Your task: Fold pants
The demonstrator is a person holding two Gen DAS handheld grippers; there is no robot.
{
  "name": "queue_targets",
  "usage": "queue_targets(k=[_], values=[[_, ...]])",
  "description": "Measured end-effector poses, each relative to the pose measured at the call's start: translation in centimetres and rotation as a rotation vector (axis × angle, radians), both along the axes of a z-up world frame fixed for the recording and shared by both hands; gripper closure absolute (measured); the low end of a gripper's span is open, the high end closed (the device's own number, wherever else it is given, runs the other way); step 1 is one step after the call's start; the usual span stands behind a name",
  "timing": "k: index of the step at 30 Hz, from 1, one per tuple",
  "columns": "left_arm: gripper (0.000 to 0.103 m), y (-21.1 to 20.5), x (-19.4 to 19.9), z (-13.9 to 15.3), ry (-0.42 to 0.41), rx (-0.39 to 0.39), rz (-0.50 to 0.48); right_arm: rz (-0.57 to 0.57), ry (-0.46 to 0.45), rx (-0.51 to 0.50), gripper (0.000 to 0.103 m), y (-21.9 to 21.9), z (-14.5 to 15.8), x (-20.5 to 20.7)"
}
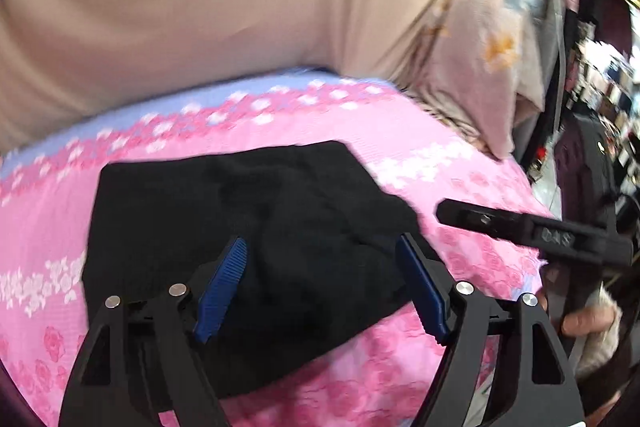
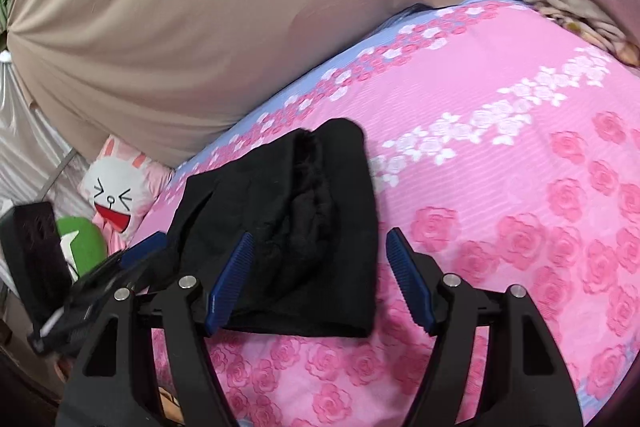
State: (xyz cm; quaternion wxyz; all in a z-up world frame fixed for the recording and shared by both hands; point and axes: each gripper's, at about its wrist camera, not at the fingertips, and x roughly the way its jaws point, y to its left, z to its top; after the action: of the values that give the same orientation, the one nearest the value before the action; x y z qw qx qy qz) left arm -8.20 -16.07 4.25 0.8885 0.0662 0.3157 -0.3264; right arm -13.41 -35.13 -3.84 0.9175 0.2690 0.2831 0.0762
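Holding a tool in each hand, I had my left gripper (image 1: 322, 287) spread wide with nothing pinched, its blue pads (image 1: 222, 289) hovering over the near part of the black pants (image 1: 240, 219); whether they brushed the cloth I could not tell. My right gripper (image 2: 320, 281) was likewise spread and empty, its left pad over the pants' near edge and its right pad over bare pink floral bedspread (image 2: 500, 187). The pants (image 2: 288, 223) lay folded into a compact bundle on that bedspread, a bit rumpled in the middle. In the right wrist view their near edge ran fairly straight just past my pads, and their right edge was a clean line with broad open pink cover beyond it, which gave plenty of free room on that side. In the left wrist view, open bedspread (image 1: 48, 227) showed to the left of the bundle and beyond its far edge too. Farther off, the cover's blue border met a large beige cushion (image 2: 200, 27), which closed off the far side. A rabbit-face pillow (image 2: 116, 195) sat at the bed's left corner in the right wrist view, and a pale flowered pillow (image 1: 480, 67) stood at the far right in the left wrist view.
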Motion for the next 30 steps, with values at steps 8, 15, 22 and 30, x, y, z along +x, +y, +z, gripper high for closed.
queue_targets(k=[8,15,22,30], values=[[0.030,-4.4,0.6,-3.4,0.029,0.129,-0.020,-0.041,0.008,0.009,0.036,-1.6,-0.8,-2.6],[0.093,-2.2,3.8,-2.0,0.167,-0.022,-0.029,-0.023,0.005,-0.009,0.036,-1.3,-1.0,-2.9],[0.093,4.1,5.3,5.1,0.103,-0.221,0.056,0.093,-0.024,-0.015,0.035,1.7,-0.2,-0.2],[0.093,6.5,6.1,7.8,0.042,-0.244,0.095,0.190,-0.008,-0.024,0.095,5.3,0.5,5.0]])
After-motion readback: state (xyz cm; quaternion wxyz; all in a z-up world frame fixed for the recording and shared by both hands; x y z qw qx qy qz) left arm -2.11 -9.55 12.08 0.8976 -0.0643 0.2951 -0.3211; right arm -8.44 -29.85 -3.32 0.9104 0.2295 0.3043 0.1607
